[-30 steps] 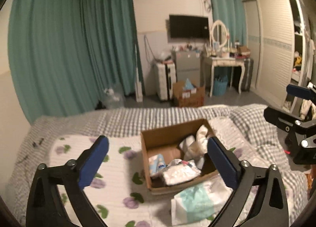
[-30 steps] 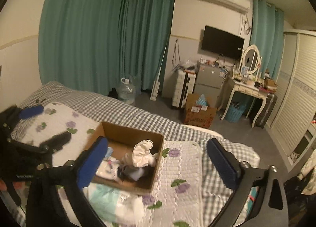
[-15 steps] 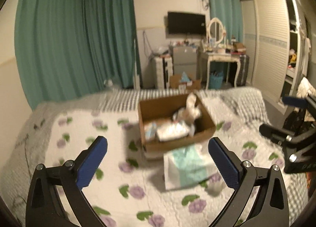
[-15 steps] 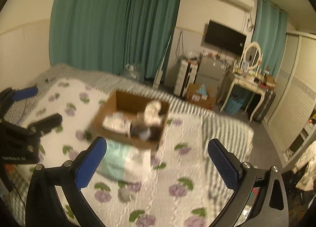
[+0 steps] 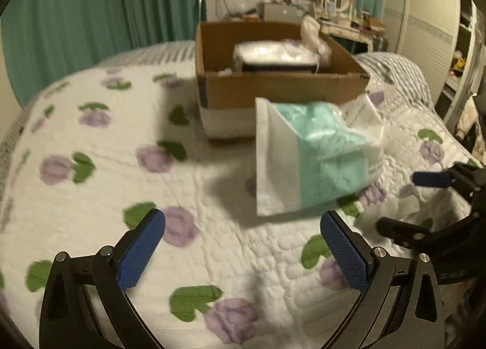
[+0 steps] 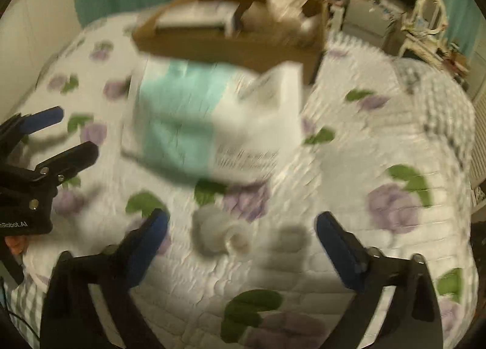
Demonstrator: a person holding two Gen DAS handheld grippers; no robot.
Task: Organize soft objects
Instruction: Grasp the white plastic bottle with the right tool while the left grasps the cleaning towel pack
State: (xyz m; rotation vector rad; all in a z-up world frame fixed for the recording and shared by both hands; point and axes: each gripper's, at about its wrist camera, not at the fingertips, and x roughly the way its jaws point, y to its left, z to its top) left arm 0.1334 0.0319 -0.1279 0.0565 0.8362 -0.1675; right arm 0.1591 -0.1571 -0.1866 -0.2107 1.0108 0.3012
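A cardboard box [image 5: 273, 93] holding bagged soft items stands on the flowered quilt [image 5: 121, 166]. In front of it lies a teal-and-white plastic package [image 5: 316, 154]. My left gripper [image 5: 241, 221] hangs open low over bare quilt, short of the package. My right gripper [image 6: 243, 219] points steeply down and its jaws are closing. A small white rolled cloth [image 6: 221, 236] lies on the quilt between them, untouched by the pads. The right wrist view, blurred, also shows the package [image 6: 206, 118], the box [image 6: 231, 45] and the left gripper [image 6: 74, 130].
Teal curtains [image 5: 91, 14] hang behind the bed. A dressing table [image 5: 343, 23] and a white wardrobe [image 5: 425, 29] stand at the back right. A checked blanket [image 6: 440, 99] covers the bed's right side, where the mattress drops off.
Both grippers have dropped toward the bed and tilted down. The box and package now loom closer, and the white roll has come between the right fingers, which stand narrower.
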